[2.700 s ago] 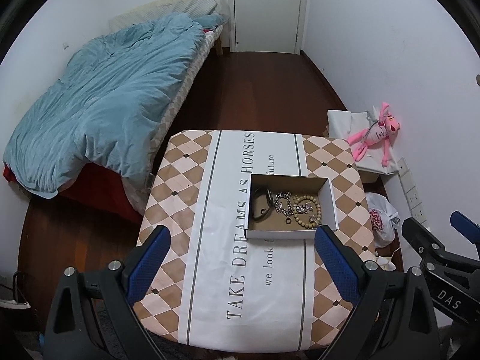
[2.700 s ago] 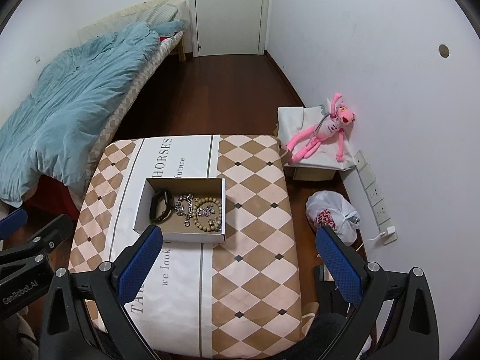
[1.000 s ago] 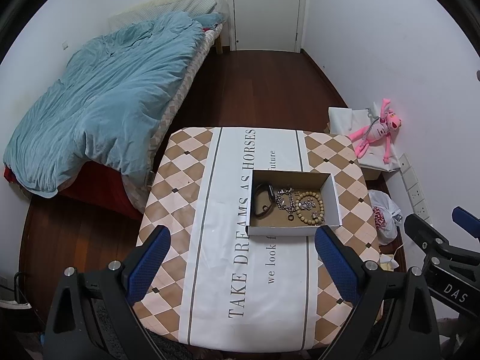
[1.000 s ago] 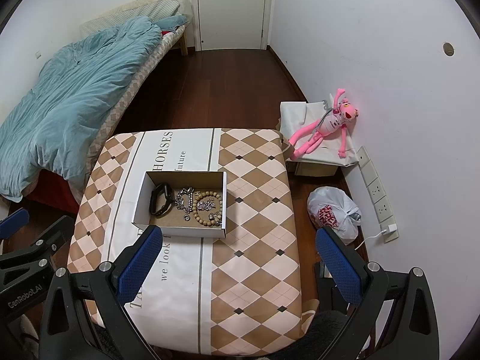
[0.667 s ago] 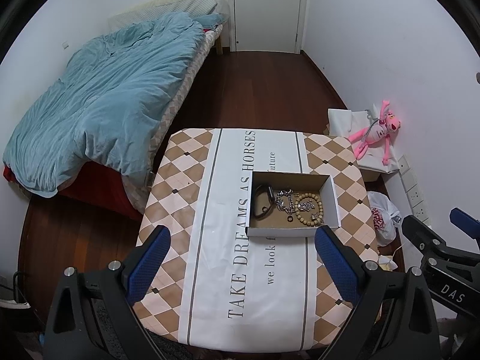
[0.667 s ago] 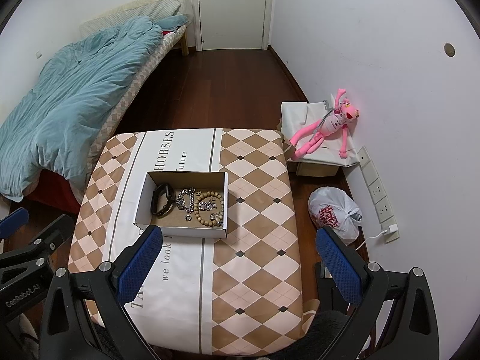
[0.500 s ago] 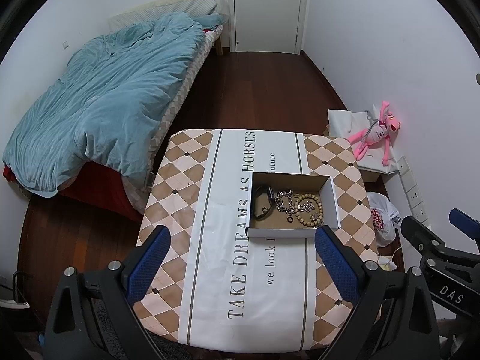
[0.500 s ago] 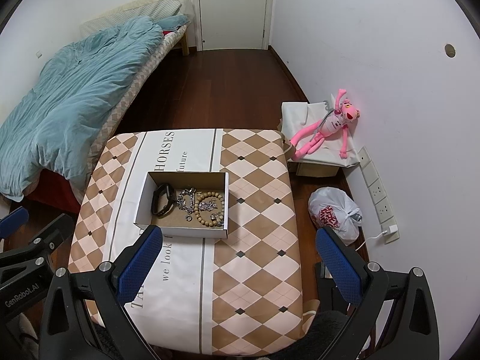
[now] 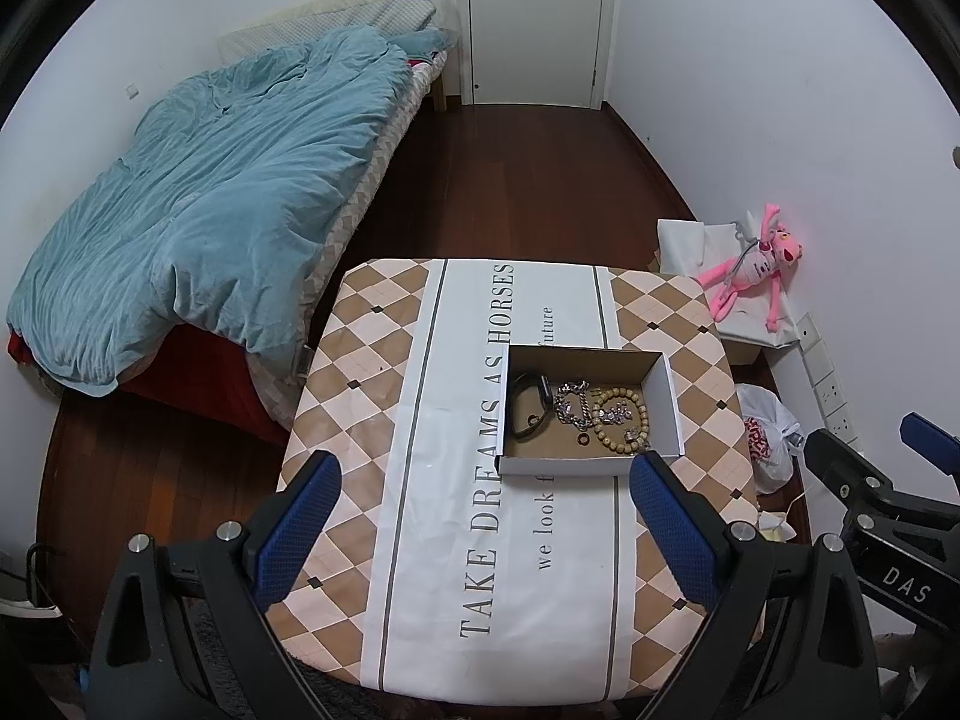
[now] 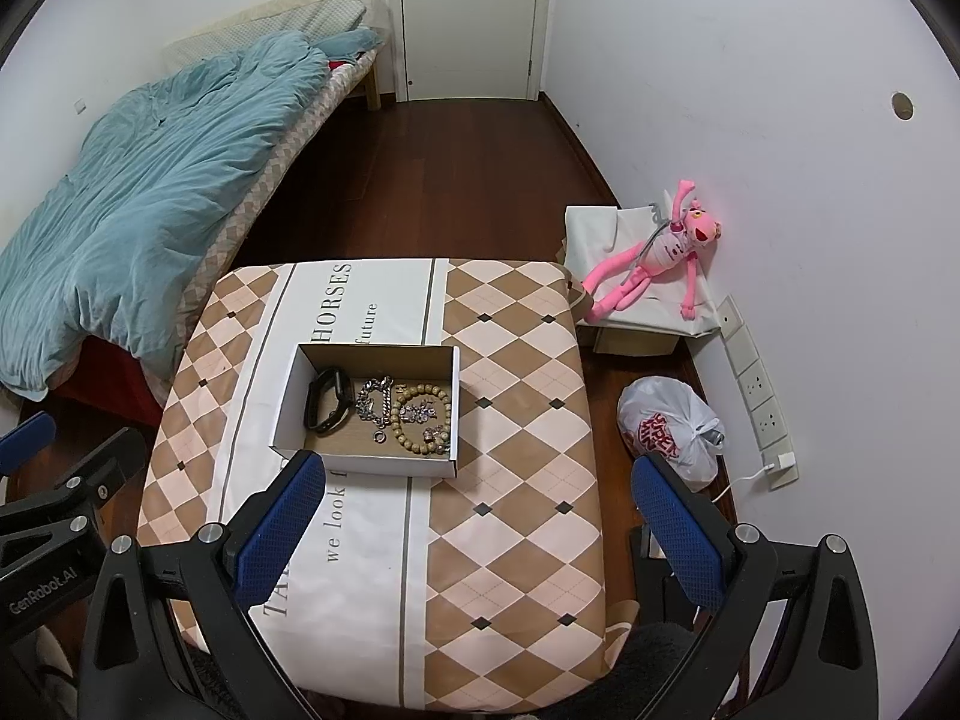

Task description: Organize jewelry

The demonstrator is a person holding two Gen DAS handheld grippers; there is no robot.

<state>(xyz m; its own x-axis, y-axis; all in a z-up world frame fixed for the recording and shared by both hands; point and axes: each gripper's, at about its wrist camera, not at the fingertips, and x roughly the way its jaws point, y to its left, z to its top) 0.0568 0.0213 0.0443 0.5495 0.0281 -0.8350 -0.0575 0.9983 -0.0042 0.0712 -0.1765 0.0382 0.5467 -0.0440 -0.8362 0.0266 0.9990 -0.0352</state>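
Jewelry sits in your open box (image 9: 591,468) mid-bench (image 9: 372,372): black band (image 9: 528,405) left, silver chain (image 9: 571,405) middle, bead bracelet (image 9: 624,420) right. Your left gripper (image 9: 483,519) and right gripper (image 10: 474,516) hover wide open, holding nothing.

A small open box (image 10: 288,408) is sitting on the table. Inside it, a black band (image 10: 327,401), a shiny silver chain (image 10: 375,399) and a ring of tan beads (image 10: 420,414) are lying side by side.
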